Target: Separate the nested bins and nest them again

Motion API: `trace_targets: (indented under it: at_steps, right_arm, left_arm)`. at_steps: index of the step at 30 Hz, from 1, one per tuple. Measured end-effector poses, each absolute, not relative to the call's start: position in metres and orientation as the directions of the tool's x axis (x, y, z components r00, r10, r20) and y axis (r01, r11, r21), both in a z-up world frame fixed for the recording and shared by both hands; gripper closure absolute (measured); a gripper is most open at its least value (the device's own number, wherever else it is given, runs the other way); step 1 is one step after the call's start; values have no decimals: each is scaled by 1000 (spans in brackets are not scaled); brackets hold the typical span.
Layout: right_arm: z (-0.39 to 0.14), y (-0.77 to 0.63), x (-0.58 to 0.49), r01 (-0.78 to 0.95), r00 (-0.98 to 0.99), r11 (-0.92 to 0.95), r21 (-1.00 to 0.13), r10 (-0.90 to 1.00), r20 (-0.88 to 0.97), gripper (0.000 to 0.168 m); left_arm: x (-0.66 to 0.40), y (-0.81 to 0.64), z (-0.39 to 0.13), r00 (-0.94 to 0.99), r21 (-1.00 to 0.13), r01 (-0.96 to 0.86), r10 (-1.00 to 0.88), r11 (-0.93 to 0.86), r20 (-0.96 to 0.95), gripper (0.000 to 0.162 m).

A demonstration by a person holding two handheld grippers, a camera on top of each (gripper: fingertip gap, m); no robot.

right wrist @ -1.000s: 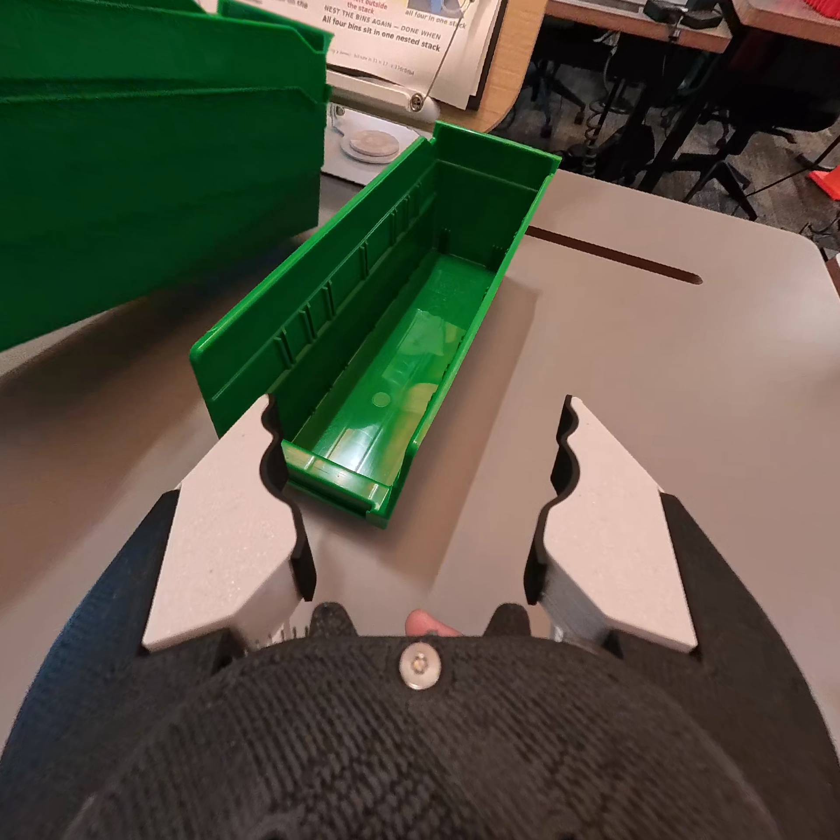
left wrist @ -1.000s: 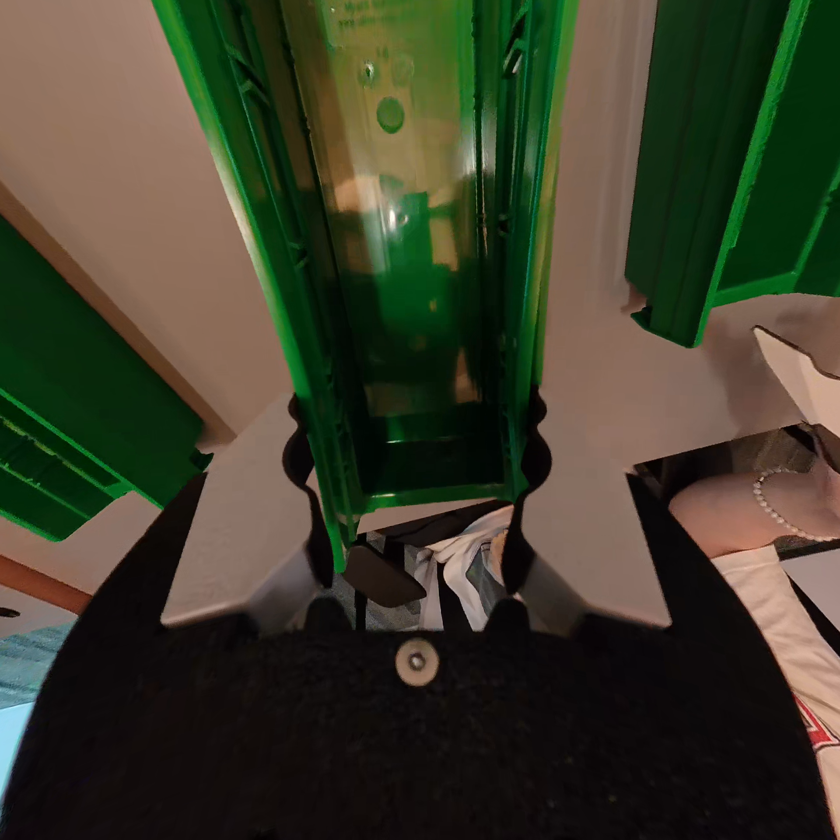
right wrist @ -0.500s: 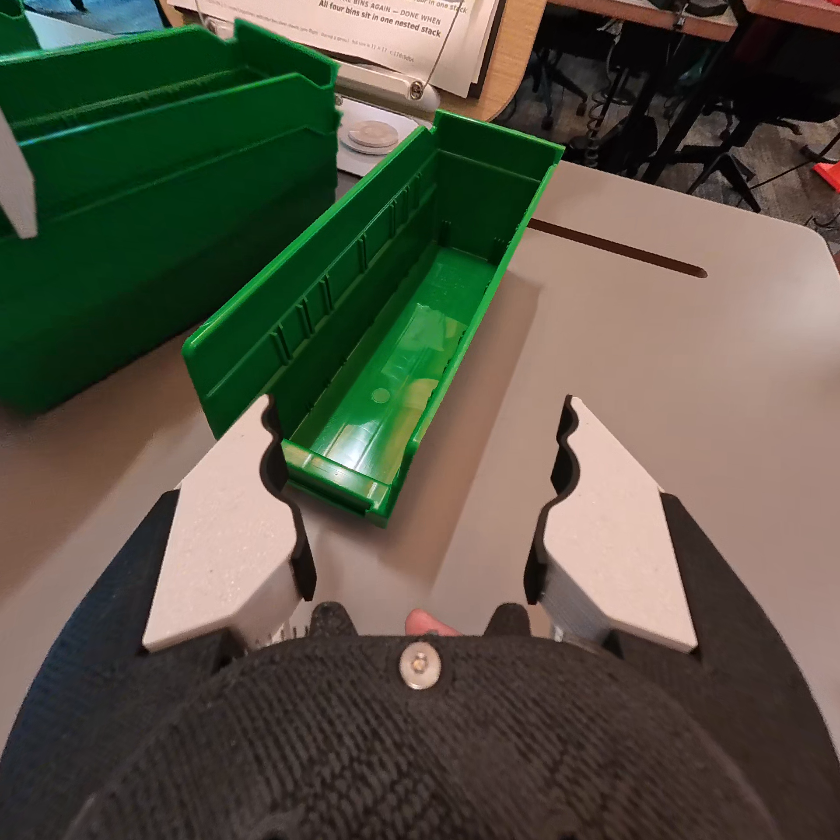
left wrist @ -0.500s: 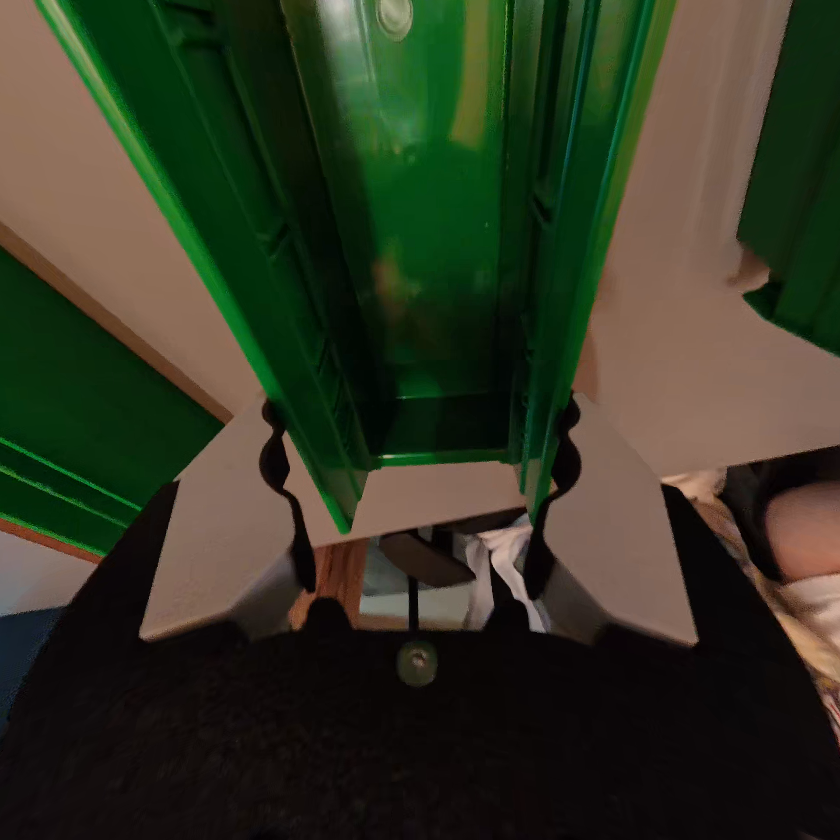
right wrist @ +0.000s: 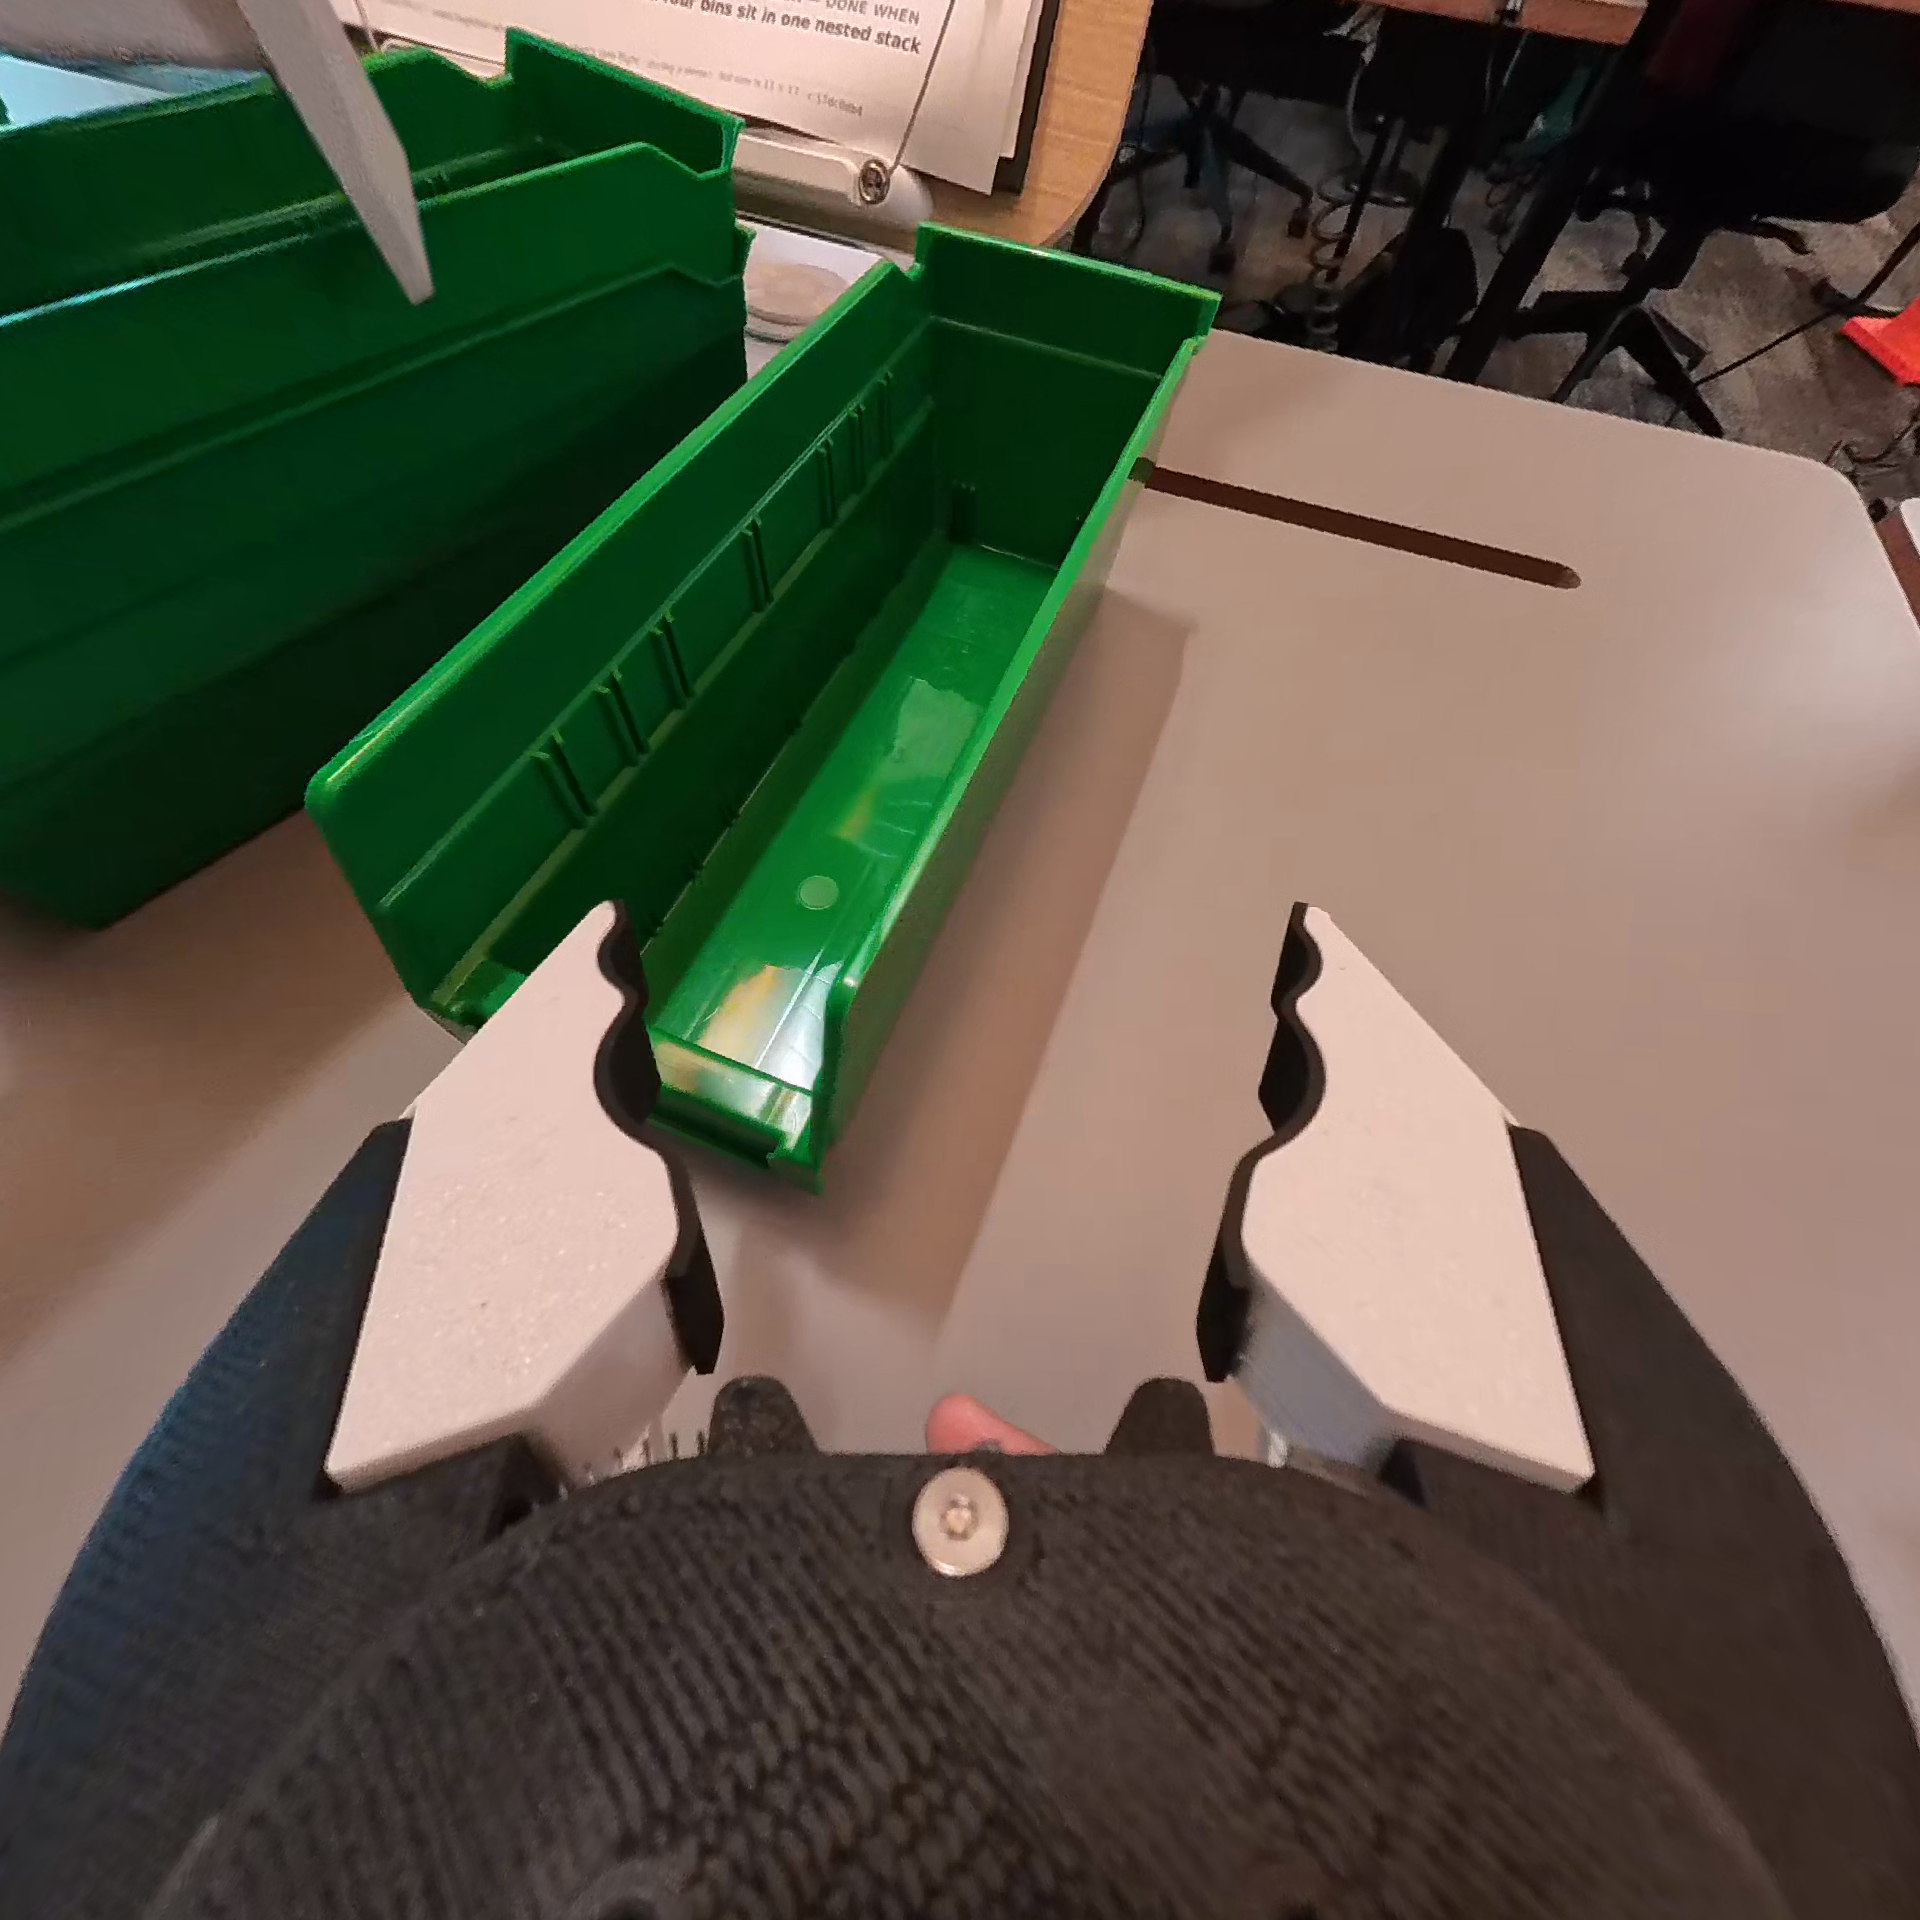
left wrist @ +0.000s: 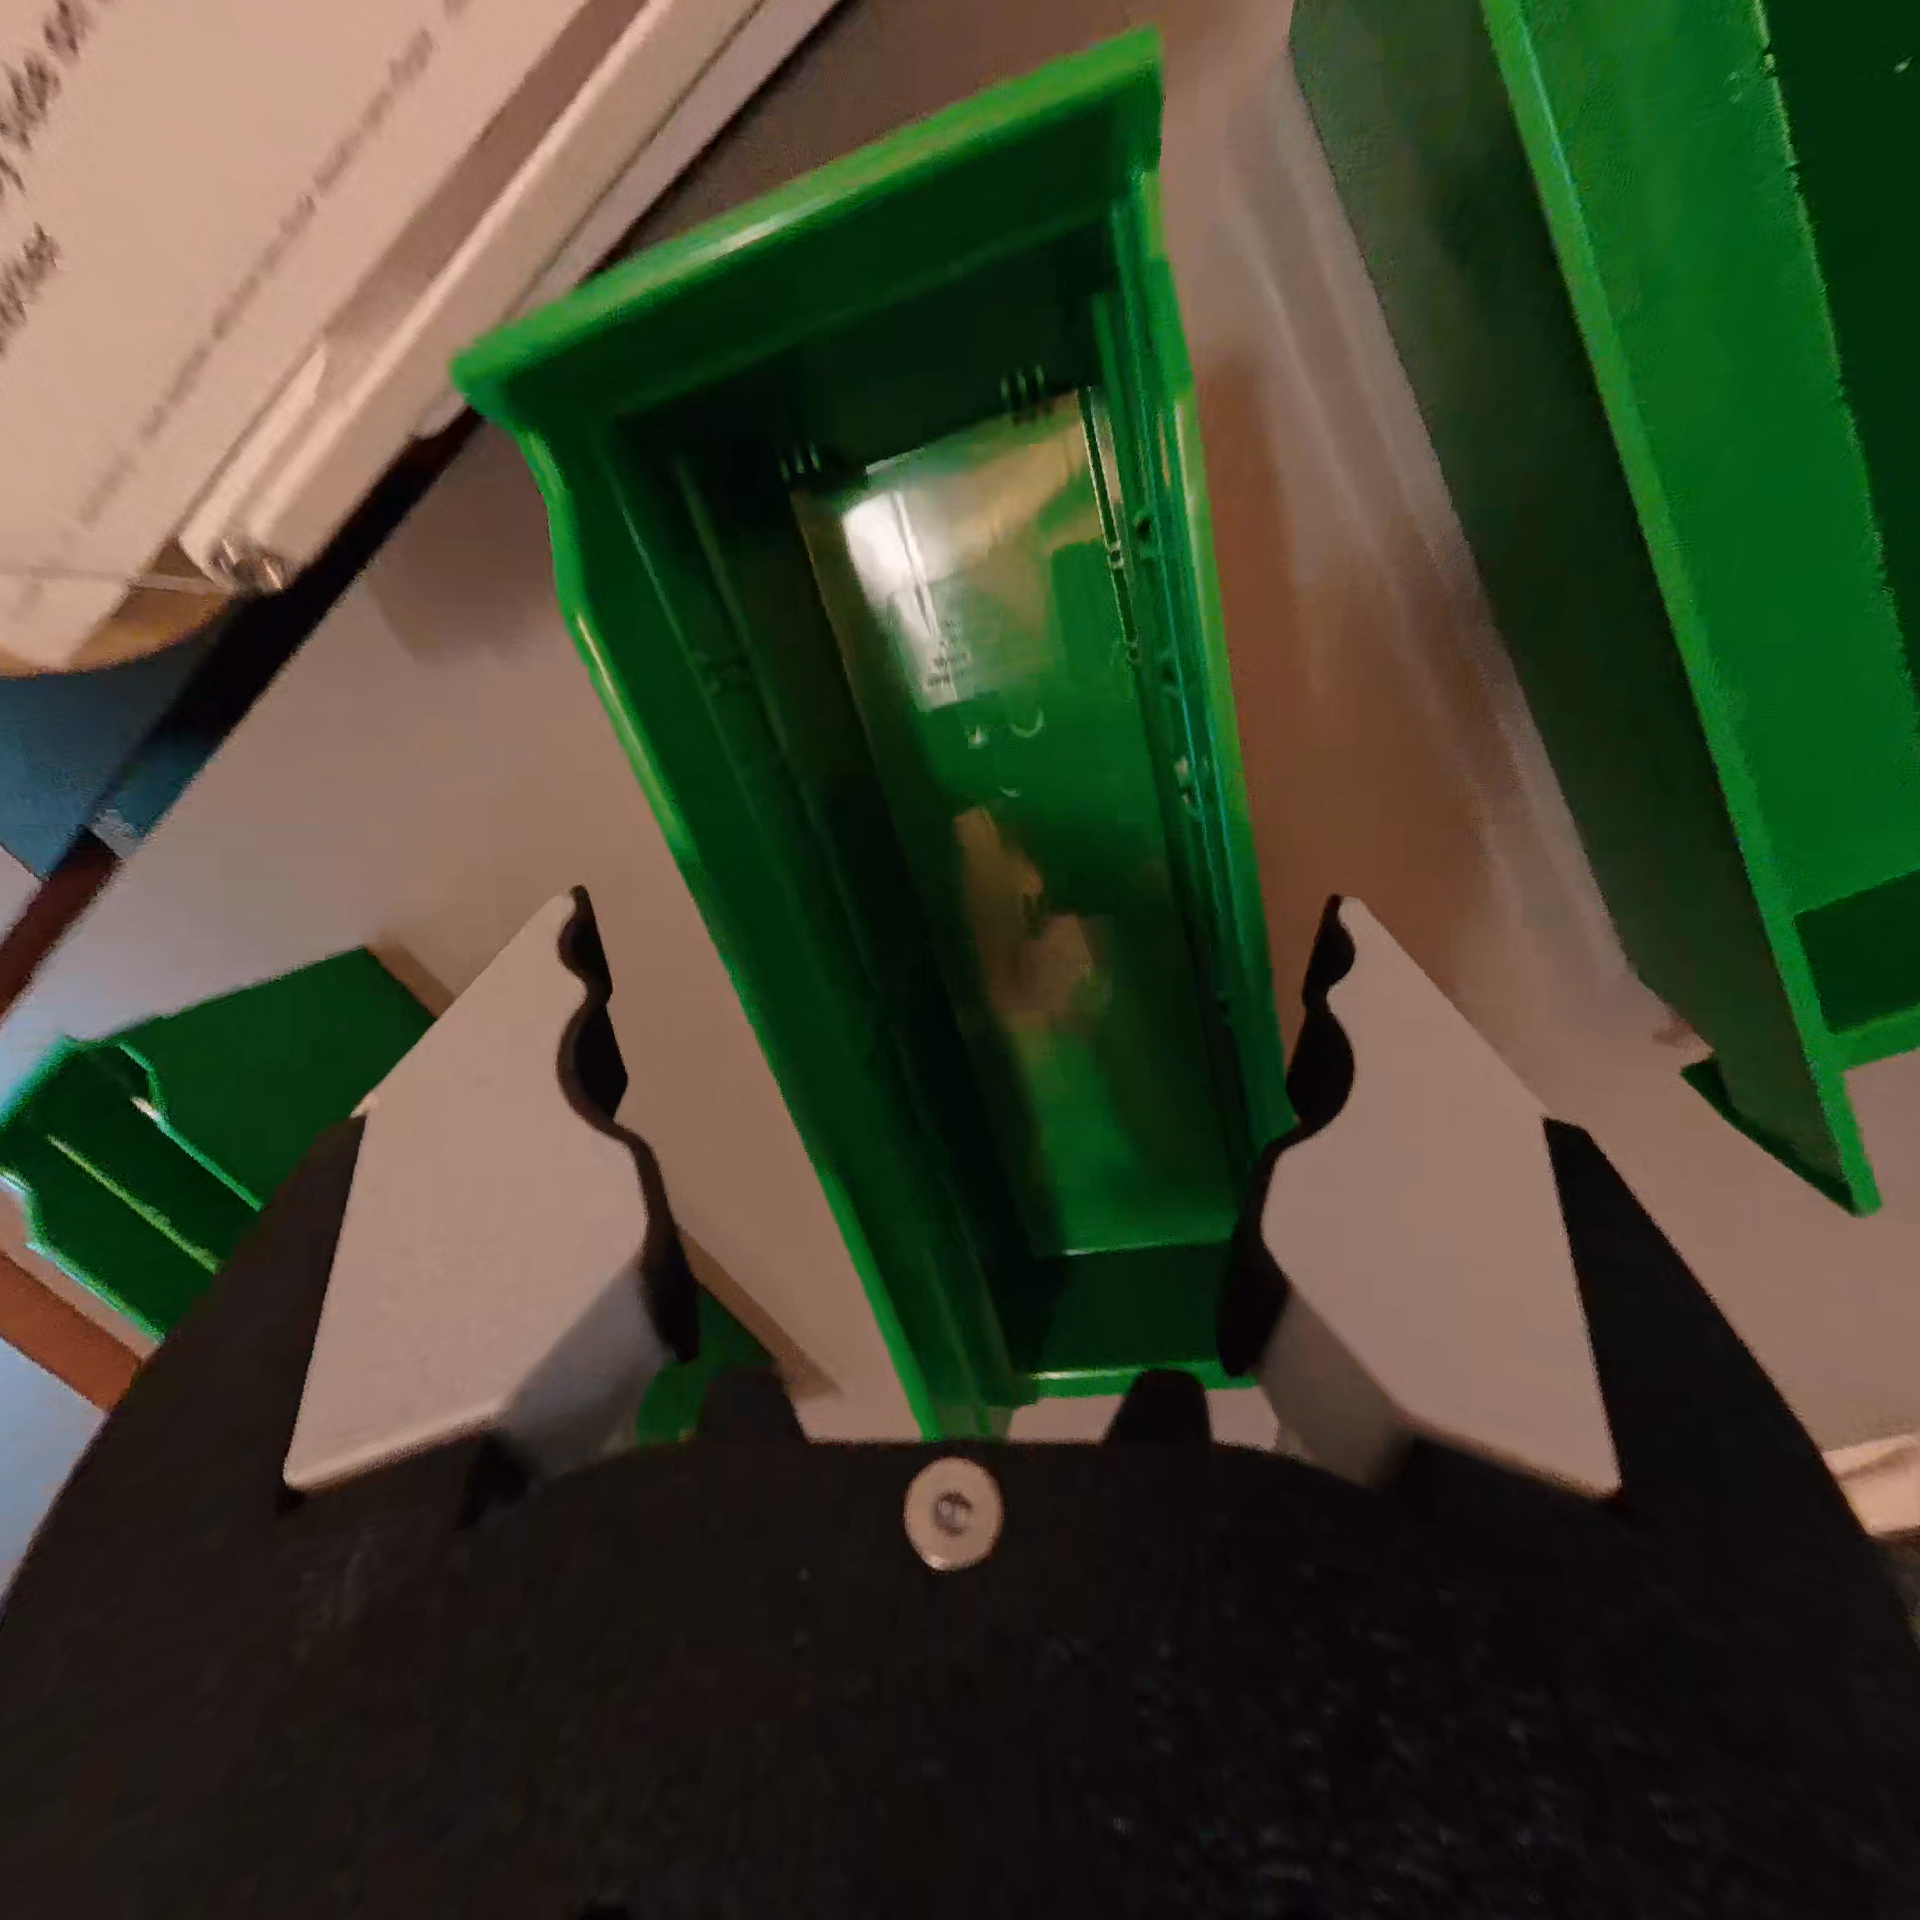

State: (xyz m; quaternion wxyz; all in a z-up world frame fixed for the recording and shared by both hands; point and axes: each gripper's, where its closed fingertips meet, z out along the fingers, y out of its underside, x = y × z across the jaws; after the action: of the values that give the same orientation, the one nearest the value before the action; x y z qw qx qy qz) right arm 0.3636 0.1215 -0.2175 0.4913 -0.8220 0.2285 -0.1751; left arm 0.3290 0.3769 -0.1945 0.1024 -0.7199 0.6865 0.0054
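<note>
Our left gripper [left wrist: 951,1122] spreads its fingers wide around a narrow green bin [left wrist: 935,727], the right finger [left wrist: 1382,1174] touching its wall. Our right gripper [right wrist: 951,1132] hovers wide open, empty, over the tabletop [right wrist: 1455,831] beside another green bin [right wrist: 810,727].

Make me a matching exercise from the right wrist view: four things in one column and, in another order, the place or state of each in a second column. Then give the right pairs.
Things:
1. single green bin
2. stack of green bins
3. right gripper
4. dark slot

Places or states:
a. open, holding nothing
b. cut into the grey table, beside the far end of the single green bin
c. nested together, at the left
d. alone on the table, open side up

Pairs: 1-d; 2-c; 3-a; 4-b
</note>
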Motion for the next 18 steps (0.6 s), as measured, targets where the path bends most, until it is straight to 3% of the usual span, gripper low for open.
trace_targets:
  at_steps: [5,11,18]
  right_arm:
    - [-215,120,365,-202,834,-401,-894,-549,58,49]
    - [-216,122,364,-210,838,-397,-893,-545,45,49]
    - [-217,125,361,-203,842,-403,-892,-537,51,49]
  left_arm:
    - [346,381,-203,2,-167,-986,-988,25,-156,44]
    - [340,382,-221,11,-114,-994,-993,2,-115,29]
    - [337,376,-231,80,-135,-987,-996,-85,41,26]
